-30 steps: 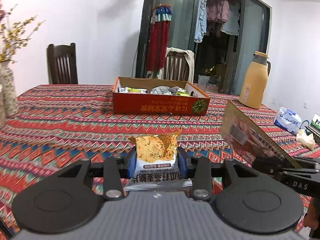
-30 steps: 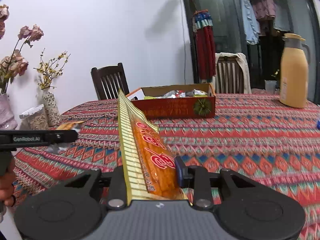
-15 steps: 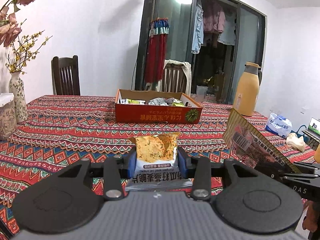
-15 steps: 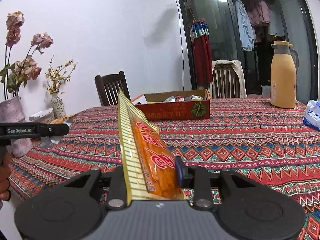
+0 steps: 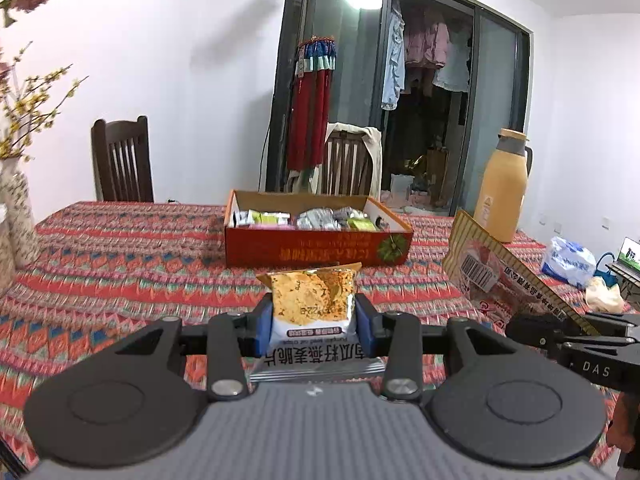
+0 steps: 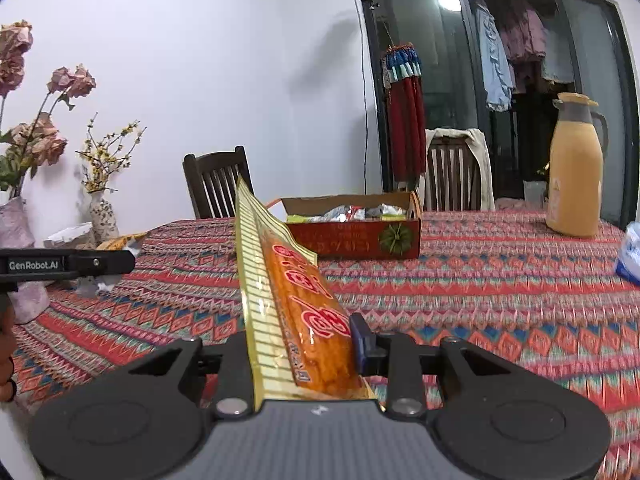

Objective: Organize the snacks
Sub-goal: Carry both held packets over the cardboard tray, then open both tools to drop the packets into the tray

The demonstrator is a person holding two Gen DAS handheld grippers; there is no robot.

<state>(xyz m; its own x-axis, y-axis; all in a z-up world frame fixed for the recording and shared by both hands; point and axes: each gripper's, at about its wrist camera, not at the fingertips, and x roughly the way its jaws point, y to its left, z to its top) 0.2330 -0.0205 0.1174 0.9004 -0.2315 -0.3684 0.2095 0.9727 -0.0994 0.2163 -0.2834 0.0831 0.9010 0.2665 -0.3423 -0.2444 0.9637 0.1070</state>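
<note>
Sitting between gripper (image 5: 314,320) pads (cracker packet (image 5: 313,304))

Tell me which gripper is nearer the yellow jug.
Right. The right gripper sits on the yellow jug's side; the left gripper is farther off, beside the vases.

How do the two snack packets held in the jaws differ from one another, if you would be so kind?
The cracker packet is short and squarish; the orange packet is long and narrow. The cracker packet is white-bottomed; the orange packet has a yellow striped edge and red characters. Both are clamped above the tablecloth.
</note>
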